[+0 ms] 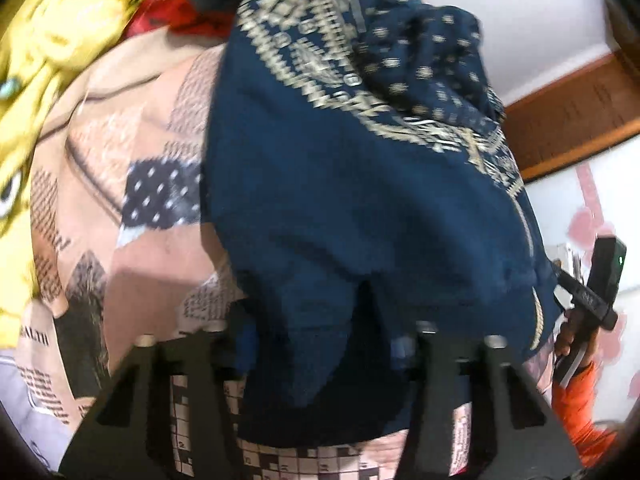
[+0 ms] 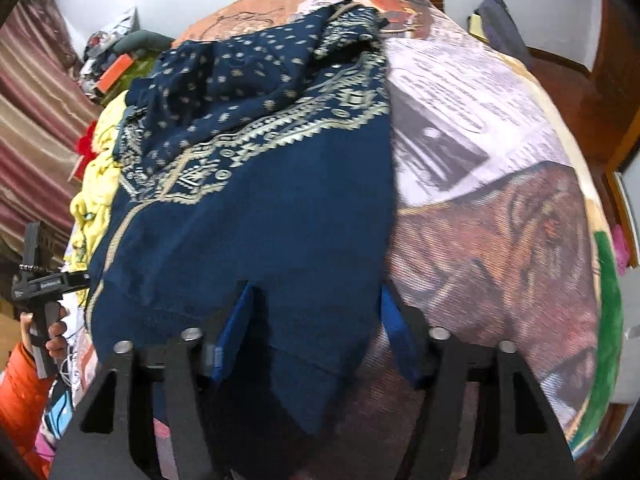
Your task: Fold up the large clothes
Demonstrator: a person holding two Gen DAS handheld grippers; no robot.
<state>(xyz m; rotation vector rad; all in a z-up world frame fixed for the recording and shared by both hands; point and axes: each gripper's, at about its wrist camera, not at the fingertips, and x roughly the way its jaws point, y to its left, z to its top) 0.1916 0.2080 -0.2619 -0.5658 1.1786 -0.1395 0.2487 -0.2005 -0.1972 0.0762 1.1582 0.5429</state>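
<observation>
Closest to me, the right gripper (image 2: 316, 328) stands with its blue-padded fingers (image 2: 234, 332) spread apart, a fold of the navy garment (image 2: 256, 208) hanging between them untouched by either pad, as far as I can see. The left gripper (image 1: 324, 344) is buried under the same cloth; its jaws look apart, but the fabric hides the tips, so I cannot tell. The navy garment, gold-patterned towards its far end, lies heaped across the printed bedspread (image 2: 500, 208). Beyond it sit yellow clothes (image 1: 52, 52) and something red (image 1: 180, 12), then the white wall (image 1: 500, 12).
</observation>
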